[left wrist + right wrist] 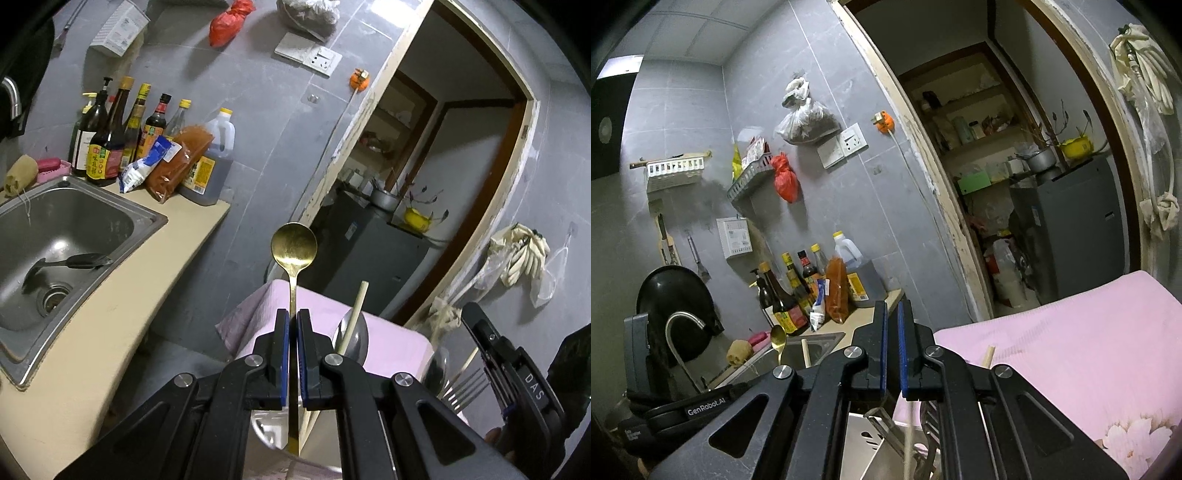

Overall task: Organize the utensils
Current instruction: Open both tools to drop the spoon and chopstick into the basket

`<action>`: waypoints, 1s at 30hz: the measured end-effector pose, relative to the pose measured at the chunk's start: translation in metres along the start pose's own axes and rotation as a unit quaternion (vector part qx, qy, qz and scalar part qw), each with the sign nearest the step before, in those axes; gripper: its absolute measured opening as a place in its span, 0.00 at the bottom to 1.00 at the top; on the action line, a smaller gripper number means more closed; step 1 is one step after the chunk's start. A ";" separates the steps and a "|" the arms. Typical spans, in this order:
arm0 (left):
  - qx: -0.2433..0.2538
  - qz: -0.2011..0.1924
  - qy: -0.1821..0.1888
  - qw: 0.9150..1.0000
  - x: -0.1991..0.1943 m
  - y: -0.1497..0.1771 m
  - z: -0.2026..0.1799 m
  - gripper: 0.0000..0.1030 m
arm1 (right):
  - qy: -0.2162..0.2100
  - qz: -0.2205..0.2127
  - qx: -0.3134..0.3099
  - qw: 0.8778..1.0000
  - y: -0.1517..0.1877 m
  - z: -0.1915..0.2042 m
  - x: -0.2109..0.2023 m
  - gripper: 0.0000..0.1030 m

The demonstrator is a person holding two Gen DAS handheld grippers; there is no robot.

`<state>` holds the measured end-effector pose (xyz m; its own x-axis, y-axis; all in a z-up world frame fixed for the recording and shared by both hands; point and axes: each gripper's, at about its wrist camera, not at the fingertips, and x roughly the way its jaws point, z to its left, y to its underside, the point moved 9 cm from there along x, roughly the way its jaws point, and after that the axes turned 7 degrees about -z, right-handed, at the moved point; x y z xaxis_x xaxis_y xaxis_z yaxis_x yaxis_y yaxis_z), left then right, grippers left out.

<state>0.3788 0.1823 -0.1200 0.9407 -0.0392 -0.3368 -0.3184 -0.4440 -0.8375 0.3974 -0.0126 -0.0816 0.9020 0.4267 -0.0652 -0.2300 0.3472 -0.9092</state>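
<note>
Spoon (294,246), gold, is clamped by its handle in the left gripper (294,325) jaws, bowl up, above the steel holder (864,435). Right gripper (893,314) jaws are nearly together; whether they pinch the chopstick (909,435) running below them I cannot tell. Fork (466,387) and chopsticks already stand in the holder beside the pink cloth (1071,339). Judged midway: spoon not yet dropped in, spatula (79,261) still in the sink (147,221).
</note>
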 end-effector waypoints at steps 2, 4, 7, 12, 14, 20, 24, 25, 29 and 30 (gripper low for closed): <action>0.005 0.004 0.002 1.000 -0.001 0.000 0.000 0.04 | 0.000 0.005 -0.001 1.000 0.001 0.000 -0.002 0.05; 0.007 0.010 0.005 1.000 -0.002 0.000 -0.001 0.05 | 0.001 0.008 0.001 1.000 0.002 -0.001 -0.003 0.05; 0.012 0.014 0.003 1.000 -0.003 0.000 -0.002 0.05 | 0.000 0.009 -0.003 1.000 0.001 -0.001 -0.004 0.05; 0.014 0.016 0.001 1.000 -0.005 0.001 -0.003 0.05 | 0.001 0.013 -0.006 1.000 0.000 -0.002 -0.009 0.18; 0.019 0.019 0.000 1.000 -0.006 0.003 -0.005 0.06 | 0.001 0.012 -0.003 1.000 0.000 -0.003 -0.011 0.28; 0.031 0.027 0.000 0.999 -0.012 0.006 -0.012 0.06 | 0.008 0.013 -0.006 1.000 -0.006 -0.009 -0.023 0.28; 0.037 0.023 0.000 0.999 -0.019 0.004 -0.018 0.09 | 0.017 0.014 -0.010 1.000 -0.011 -0.012 -0.031 0.32; 0.037 0.023 0.000 0.999 -0.020 0.003 -0.019 0.11 | 0.021 0.014 -0.010 1.000 -0.013 -0.014 -0.034 0.33; 0.039 0.021 0.000 0.999 -0.025 0.000 -0.022 0.14 | 0.032 0.014 -0.014 0.999 -0.019 -0.017 -0.040 0.34; 0.041 0.020 0.000 0.999 -0.026 -0.001 -0.023 0.14 | 0.033 0.015 -0.015 0.999 -0.021 -0.017 -0.041 0.36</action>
<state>0.3574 0.1630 -0.1003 0.9270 -0.0563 -0.3708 -0.3645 -0.3677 -0.8555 0.3713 -0.0520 -0.0669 0.9176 0.3795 -0.1184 -0.2464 0.3092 -0.9185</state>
